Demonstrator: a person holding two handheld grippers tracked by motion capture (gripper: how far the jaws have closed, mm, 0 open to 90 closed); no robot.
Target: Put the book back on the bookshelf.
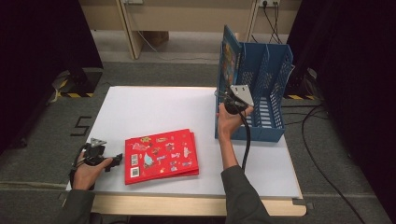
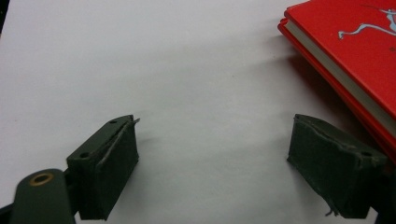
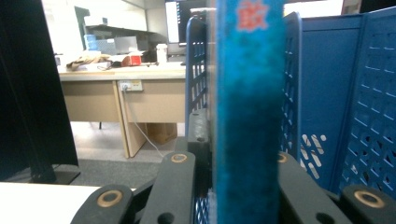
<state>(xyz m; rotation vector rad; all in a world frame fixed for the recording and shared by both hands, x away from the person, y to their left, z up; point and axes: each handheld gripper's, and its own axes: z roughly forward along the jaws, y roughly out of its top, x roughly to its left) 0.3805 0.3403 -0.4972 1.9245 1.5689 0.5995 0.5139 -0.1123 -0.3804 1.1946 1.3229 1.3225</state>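
Observation:
A blue book (image 1: 229, 53) stands upright in the leftmost slot of a blue mesh file rack (image 1: 268, 93) at the table's back right. My right gripper (image 1: 225, 96) is shut on the book's near edge. In the right gripper view the blue book (image 3: 247, 116) fills the gap of the right gripper (image 3: 240, 154), with walls of the rack (image 3: 327, 93) on both sides. A red book (image 1: 161, 156) with stickers lies flat near the front. My left gripper (image 1: 116, 161) rests open just left of it. In the left gripper view the left gripper (image 2: 212, 140) holds nothing, and the red book (image 2: 355, 60) lies at the right.
The white table (image 1: 154, 107) has bare surface behind and left of the red book. The rack's other slots hold nothing I can see. A black cable (image 1: 245, 135) trails from the right gripper along the forearm. Desks and dark curtains stand beyond the table.

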